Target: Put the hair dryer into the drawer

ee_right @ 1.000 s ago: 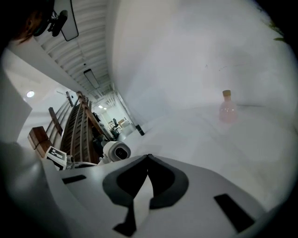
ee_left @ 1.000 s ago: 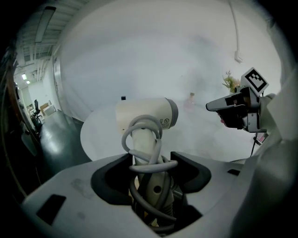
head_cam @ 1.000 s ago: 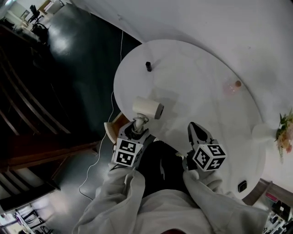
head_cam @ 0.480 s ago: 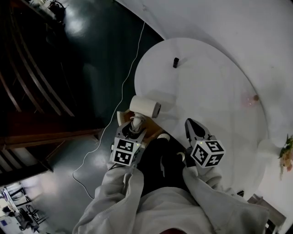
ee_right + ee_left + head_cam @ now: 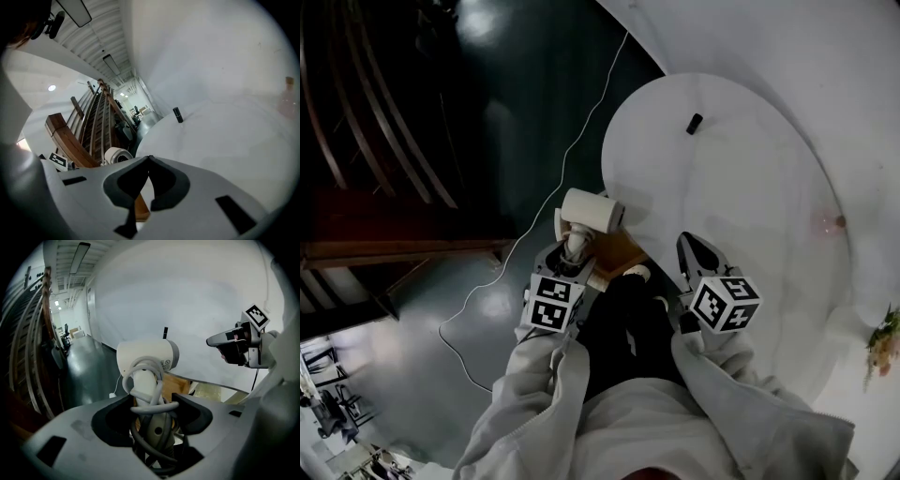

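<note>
My left gripper (image 5: 575,251) is shut on the handle of a white hair dryer (image 5: 591,210), with the grey cord wound round the handle. The dryer's barrel (image 5: 147,357) lies crosswise above the jaws, at the edge of the round white table (image 5: 741,187). Beside it an open wooden drawer (image 5: 619,251) juts from under the table, and its pale wood (image 5: 180,383) shows just behind the handle. My right gripper (image 5: 686,242) hovers over the table edge to the drawer's right, jaws shut (image 5: 149,158) and empty. Past those jaws I see the dryer (image 5: 117,155) at the left.
A small black object (image 5: 695,123) stands far back on the table, and a pink bottle (image 5: 830,223) near its right edge. Flowers (image 5: 883,342) show at far right. A white cable (image 5: 572,159) trails over the dark floor. A wooden railing (image 5: 356,141) rises at left.
Both grippers have drifted leftward off the table toward its edge. The hair dryer, which hung over the tabletop, now sits at the table's edge beside the open drawer.
</note>
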A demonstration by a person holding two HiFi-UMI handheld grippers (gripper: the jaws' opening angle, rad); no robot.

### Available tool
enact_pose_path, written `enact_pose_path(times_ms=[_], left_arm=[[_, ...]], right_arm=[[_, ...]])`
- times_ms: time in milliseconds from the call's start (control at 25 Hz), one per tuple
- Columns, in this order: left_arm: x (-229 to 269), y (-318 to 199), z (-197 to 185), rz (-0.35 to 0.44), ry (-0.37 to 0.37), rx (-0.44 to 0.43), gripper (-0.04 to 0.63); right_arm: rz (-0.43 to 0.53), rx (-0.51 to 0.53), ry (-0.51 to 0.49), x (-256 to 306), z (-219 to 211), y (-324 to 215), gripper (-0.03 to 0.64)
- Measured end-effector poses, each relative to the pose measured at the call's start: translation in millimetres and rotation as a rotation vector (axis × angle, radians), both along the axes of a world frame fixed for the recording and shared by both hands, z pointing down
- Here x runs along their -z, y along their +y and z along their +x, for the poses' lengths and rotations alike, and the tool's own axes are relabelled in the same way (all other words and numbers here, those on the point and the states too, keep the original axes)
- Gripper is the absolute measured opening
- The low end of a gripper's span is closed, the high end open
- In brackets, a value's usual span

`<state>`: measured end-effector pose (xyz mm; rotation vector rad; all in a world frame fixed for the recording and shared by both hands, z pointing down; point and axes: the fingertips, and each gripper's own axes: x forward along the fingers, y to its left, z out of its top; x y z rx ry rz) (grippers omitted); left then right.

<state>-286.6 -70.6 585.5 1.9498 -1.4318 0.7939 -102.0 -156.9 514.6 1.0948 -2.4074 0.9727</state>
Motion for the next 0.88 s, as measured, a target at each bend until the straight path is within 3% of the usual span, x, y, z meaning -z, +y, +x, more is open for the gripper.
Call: enact_pose_path(times_ms=[280, 480, 760, 880], left_arm=[[-13.6, 30.5, 0.8, -0.098, -0.033, -0.026, 0.256], [-32.4, 45.7, 9.3, -0.211, 0.0, -0.034, 0.256], [-58.0, 51.5, 16.3, -0.383, 0.003, -0.084, 0.256], [-67.8, 47.3, 12.2, -0.415, -0.036, -0.116, 0.256]], right_arm=[[-0.004, 0.036, -0.004, -0.4, -7.5, -2.2, 0.05], [-0.016, 0.033, -0.015, 1.1, -7.1, 5.9, 0.051], [-0.041, -0.016, -0.029, -1.9, 7.6, 14.0, 0.051], [-0.045, -0.034, -0.029, -1.8, 11.7, 16.5, 0.051]])
